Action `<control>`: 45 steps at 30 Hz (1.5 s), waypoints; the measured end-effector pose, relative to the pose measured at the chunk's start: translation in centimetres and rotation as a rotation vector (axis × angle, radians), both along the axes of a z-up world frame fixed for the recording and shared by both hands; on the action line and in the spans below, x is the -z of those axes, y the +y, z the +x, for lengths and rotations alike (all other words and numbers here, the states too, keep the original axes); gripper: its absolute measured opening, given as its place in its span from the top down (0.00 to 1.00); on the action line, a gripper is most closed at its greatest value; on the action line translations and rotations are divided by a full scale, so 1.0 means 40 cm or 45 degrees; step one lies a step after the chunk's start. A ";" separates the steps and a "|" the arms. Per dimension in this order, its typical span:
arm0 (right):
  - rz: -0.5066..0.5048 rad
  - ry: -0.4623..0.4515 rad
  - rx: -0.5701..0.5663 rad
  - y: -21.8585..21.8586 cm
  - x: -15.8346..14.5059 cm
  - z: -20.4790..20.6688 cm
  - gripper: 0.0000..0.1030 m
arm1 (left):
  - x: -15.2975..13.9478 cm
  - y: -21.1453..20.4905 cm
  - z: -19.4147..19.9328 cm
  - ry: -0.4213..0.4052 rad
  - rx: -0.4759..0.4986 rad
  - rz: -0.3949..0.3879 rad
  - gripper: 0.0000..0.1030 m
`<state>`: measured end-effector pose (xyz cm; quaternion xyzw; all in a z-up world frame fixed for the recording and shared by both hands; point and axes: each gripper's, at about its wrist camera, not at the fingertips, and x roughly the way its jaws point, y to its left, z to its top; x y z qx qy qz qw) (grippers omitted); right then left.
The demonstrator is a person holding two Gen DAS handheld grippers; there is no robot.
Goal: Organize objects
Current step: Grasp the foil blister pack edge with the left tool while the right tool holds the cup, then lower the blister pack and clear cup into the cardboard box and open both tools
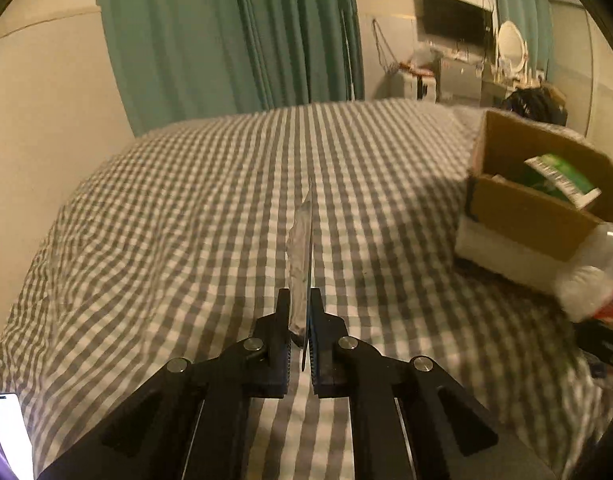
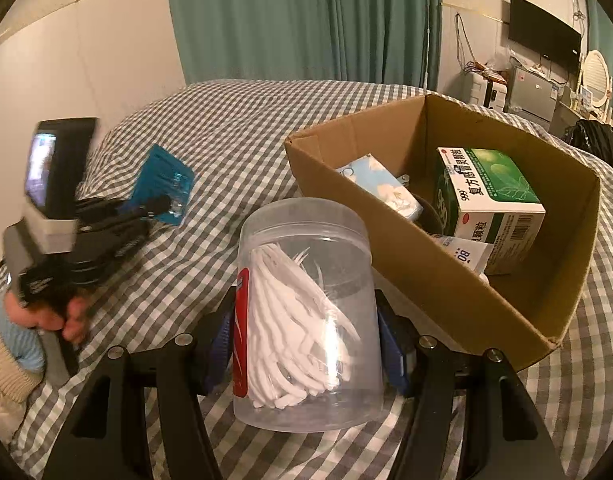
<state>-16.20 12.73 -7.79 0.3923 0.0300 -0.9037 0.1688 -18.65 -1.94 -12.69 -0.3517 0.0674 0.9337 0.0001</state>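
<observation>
My left gripper [image 2: 162, 204] is clamped on a thin blue blister card [image 2: 164, 190], held edge-on above the grey-white checked bedspread [image 1: 186, 208]. My right gripper [image 2: 306, 344] is clenched around a clear plastic jar of white floss picks [image 2: 306, 316], red label strip unreadable, lifted just beside the open brown cardboard box [image 2: 446, 280]. Step: loading the box. Next: carry the jar over the near wall, lower it into free space, release. Inside are a pale blue tissue pack [image 2: 382, 188] and a green-white medicine carton [image 2: 490, 204] marked "999", probably cold granules.
</observation>
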 end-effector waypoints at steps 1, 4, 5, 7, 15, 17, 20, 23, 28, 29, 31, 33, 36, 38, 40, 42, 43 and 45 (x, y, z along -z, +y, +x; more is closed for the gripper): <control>-0.004 0.004 0.002 0.002 -0.003 0.001 0.40 | -0.013 -0.004 0.013 0.001 0.001 0.012 0.94; -0.009 0.018 0.004 0.000 -0.010 0.005 0.40 | -0.045 -0.032 0.072 -0.013 0.007 0.082 0.94; -0.010 0.024 0.003 -0.001 -0.013 0.008 0.40 | -0.049 -0.026 0.087 -0.020 0.004 0.092 0.94; -0.016 0.041 0.001 -0.004 -0.023 0.015 0.40 | -0.063 -0.028 0.113 -0.044 0.010 0.110 0.94; -0.075 0.140 -0.003 0.005 -0.110 0.056 0.40 | -0.154 0.070 0.165 -0.005 0.140 0.183 0.94; -0.084 0.176 0.004 0.018 -0.144 0.060 0.40 | -0.188 0.105 0.170 0.022 0.182 0.197 0.94; -0.079 0.239 0.039 0.053 -0.199 0.054 0.40 | -0.242 0.163 0.136 0.033 0.240 0.210 0.94; -0.064 0.294 0.092 0.108 -0.255 0.025 0.40 | -0.288 0.228 0.064 0.022 0.280 0.243 0.94; -0.027 0.351 0.167 0.170 -0.318 -0.053 0.40 | -0.315 0.332 -0.040 0.024 0.376 0.277 0.94; -0.025 0.346 0.176 0.178 -0.320 -0.074 0.40 | -0.305 0.353 -0.066 0.008 0.388 0.287 0.94; -0.022 0.327 0.198 0.191 -0.312 -0.106 0.40 | -0.280 0.383 -0.108 -0.037 0.404 0.299 0.94; -0.033 0.293 0.214 0.203 -0.288 -0.133 0.40 | -0.255 0.408 -0.139 -0.077 0.421 0.293 0.93; -0.056 0.229 0.217 0.213 -0.235 -0.162 0.40 | -0.219 0.440 -0.158 -0.105 0.469 0.285 0.93; -0.061 0.201 0.224 0.225 -0.211 -0.169 0.40 | -0.202 0.454 -0.171 -0.131 0.486 0.298 0.93; -0.076 0.191 0.236 0.235 -0.198 -0.169 0.40 | -0.197 0.457 -0.173 -0.139 0.486 0.302 0.91; -0.120 0.207 0.240 0.253 -0.202 -0.161 0.31 | -0.199 0.456 -0.169 -0.134 0.474 0.291 0.89; -0.136 0.230 0.251 0.264 -0.211 -0.151 0.23 | -0.203 0.455 -0.165 -0.131 0.469 0.283 0.85; -0.146 0.269 0.271 0.275 -0.234 -0.127 0.20 | -0.223 0.458 -0.155 -0.117 0.460 0.265 0.63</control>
